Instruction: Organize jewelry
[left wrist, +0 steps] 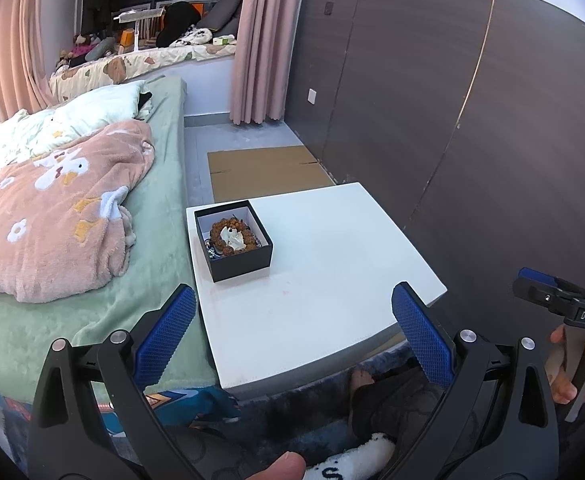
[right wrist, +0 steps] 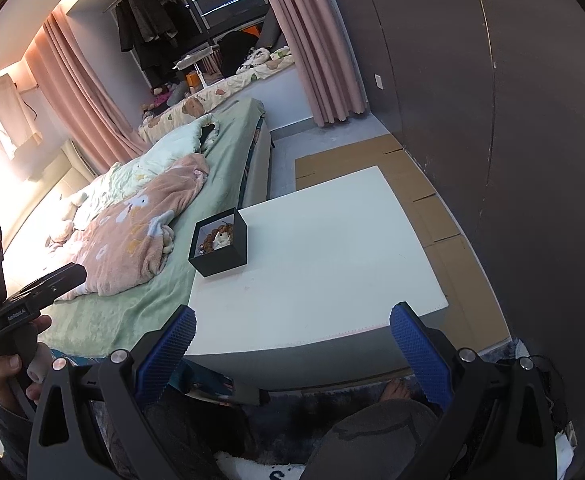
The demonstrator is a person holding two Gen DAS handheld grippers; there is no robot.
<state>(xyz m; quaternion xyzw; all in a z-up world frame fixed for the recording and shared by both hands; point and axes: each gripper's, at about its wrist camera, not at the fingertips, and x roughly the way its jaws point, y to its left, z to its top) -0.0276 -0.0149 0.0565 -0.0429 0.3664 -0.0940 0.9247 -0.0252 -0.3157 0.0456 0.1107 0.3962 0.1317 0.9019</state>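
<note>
Black jewelry box (left wrist: 234,240) upright, mouth upward

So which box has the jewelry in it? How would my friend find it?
Find the white table beside the bed. At its far corner nearest the bed sits a small black box, open on top. It is the only thing on the table, with a brown bead bracelet inside.

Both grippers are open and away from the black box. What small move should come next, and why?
Probably bring the left gripper forward over the black box. It stands open-topped at the white table's far left corner with a beaded bracelet inside; neither it nor the right gripper holds anything, and the left seems nearer.
</note>
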